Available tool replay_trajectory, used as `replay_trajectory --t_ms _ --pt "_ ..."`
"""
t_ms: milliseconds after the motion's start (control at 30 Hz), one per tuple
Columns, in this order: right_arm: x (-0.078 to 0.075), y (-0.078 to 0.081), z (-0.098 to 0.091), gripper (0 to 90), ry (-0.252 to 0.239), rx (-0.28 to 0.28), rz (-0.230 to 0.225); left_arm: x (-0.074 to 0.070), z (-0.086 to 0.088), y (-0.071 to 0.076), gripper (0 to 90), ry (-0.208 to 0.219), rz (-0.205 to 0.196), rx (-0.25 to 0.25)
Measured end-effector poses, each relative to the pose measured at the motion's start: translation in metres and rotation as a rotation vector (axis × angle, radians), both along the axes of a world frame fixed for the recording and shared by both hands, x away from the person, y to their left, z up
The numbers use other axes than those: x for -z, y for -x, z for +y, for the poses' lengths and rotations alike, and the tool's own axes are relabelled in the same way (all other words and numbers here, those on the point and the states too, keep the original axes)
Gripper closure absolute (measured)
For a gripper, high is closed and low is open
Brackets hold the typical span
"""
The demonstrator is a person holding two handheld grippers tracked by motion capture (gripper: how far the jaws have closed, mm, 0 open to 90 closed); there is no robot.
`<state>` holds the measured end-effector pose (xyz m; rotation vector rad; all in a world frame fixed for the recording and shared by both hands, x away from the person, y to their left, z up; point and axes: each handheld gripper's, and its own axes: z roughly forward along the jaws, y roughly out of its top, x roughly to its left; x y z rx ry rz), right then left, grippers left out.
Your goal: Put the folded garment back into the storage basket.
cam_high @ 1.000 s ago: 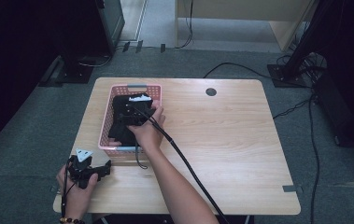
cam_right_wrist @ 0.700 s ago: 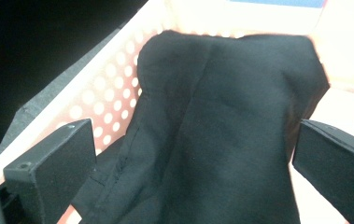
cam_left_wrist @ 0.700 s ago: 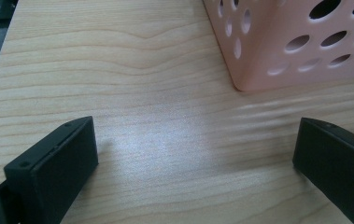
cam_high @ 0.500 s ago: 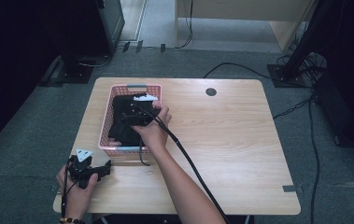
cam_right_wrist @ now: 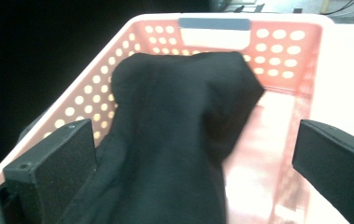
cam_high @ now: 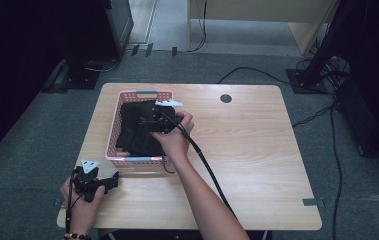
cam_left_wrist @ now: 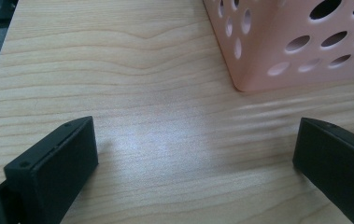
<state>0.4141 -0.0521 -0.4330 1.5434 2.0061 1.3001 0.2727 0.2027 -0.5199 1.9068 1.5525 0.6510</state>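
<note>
Black cloth point(cam_right_wrist: 165, 140): matte, soft, crumpled into folds, heaped in the pink perforated basket point(cam_high: 113, 135) at about 10 o'clock on the table point(cam_high: 257, 150). No readable writing on either. Your right gripper point(cam_high: 149, 122) hangs over the cloth, jaws wide apart, nothing clamped. Your left gripper point(cam_high: 102, 184) rests at 7 o'clock, jaws apart over bare wood near the basket's corner.

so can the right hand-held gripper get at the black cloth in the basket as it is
Probably yes. The right hand-held gripper hangs over the pink basket with its jaws wide open, and the black cloth lies heaped right between and below them. The basket is open-topped and nothing covers the cloth.
</note>
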Motion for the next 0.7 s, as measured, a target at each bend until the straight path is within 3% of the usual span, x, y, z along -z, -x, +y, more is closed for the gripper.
replay_trajectory --t_ms 700 --pt "0.014 -0.002 -0.058 0.0 -0.014 0.109 0.013 0.000 0.000 0.000 0.0 0.001 -0.002 -0.001"
